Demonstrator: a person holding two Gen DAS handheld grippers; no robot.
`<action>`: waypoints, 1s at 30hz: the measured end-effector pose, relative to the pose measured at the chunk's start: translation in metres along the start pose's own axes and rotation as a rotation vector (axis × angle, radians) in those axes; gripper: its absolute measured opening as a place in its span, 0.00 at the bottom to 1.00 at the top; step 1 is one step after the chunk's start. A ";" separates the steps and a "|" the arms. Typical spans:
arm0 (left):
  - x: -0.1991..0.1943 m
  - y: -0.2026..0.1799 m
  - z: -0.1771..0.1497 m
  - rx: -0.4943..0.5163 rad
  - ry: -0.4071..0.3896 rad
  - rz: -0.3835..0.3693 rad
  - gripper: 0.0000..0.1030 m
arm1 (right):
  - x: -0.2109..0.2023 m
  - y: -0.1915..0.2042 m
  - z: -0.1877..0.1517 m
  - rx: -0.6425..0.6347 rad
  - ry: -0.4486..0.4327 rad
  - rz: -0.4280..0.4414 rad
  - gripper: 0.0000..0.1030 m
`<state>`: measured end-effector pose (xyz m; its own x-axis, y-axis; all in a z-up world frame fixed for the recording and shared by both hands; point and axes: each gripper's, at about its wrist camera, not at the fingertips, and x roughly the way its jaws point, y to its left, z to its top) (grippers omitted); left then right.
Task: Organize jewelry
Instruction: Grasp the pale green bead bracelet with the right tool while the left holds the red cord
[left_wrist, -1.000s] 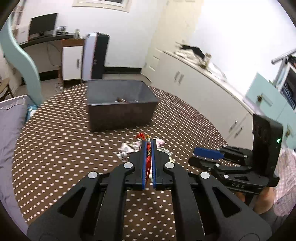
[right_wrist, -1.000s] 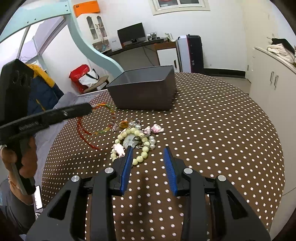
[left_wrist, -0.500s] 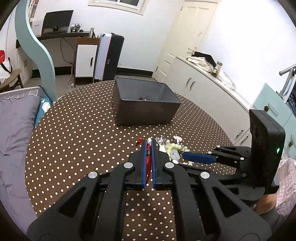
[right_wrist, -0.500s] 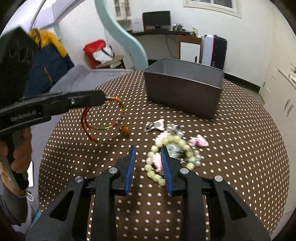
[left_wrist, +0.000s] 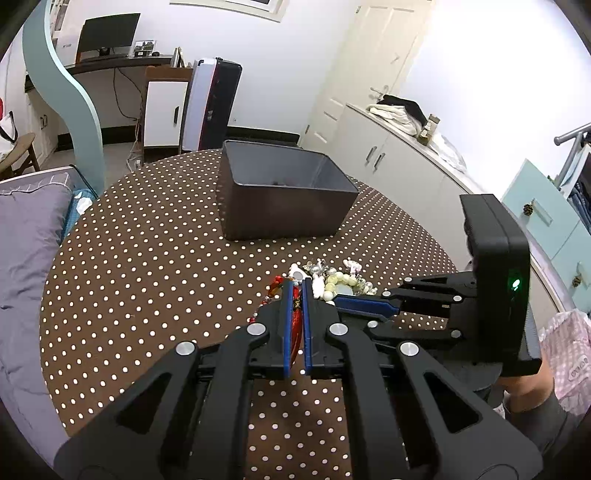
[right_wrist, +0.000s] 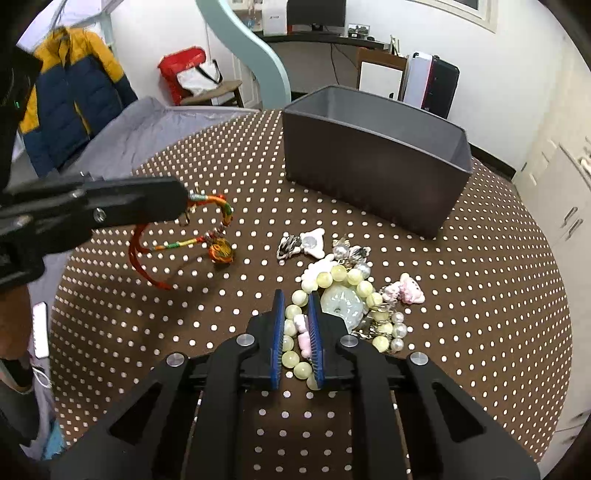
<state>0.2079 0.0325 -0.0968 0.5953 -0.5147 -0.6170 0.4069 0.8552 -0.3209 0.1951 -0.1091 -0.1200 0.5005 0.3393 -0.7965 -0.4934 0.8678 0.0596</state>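
My left gripper (left_wrist: 295, 286) is shut on a red and multicoloured cord bracelet (right_wrist: 226, 212). The cord hangs from its tip (right_wrist: 184, 199), and the orange charm (right_wrist: 220, 253) rests on the cloth. My right gripper (right_wrist: 297, 299) is shut on a pale green bead bracelet (right_wrist: 334, 275), with several beads pinched between its blue pads. That bracelet lies in a small pile with a jade disc (right_wrist: 341, 302), a pink charm (right_wrist: 404, 291), a white charm (right_wrist: 312, 242) and pearls (right_wrist: 393, 328). A dark open box (right_wrist: 369, 158) stands behind the pile. In the left wrist view the right gripper (left_wrist: 340, 303) reaches in beside the pile.
Everything sits on a round table with a brown white-dotted cloth (right_wrist: 480, 332). A grey bed (left_wrist: 26, 229) borders the table's left side, with a phone (right_wrist: 40, 330) on it. White cabinets (left_wrist: 406, 173) run along the right wall. A person's hand (left_wrist: 528, 391) holds the right gripper.
My right gripper slid forward over the pile, and its jaws closed around the green beads. The left gripper kept the cord bracelet pinched, and its charm now rests on the cloth.
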 end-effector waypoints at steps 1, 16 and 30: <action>0.000 0.000 0.001 0.001 0.000 -0.004 0.05 | -0.006 -0.004 0.000 0.023 -0.024 0.035 0.00; -0.007 -0.005 0.002 0.009 -0.011 -0.003 0.05 | 0.001 0.008 0.006 0.050 0.050 0.058 0.03; -0.001 -0.002 -0.001 0.011 0.013 -0.002 0.05 | 0.013 0.011 0.005 0.000 0.052 -0.020 0.08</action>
<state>0.2058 0.0312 -0.0961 0.5854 -0.5156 -0.6257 0.4157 0.8535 -0.3143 0.2000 -0.0935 -0.1267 0.4724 0.3028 -0.8277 -0.4836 0.8742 0.0438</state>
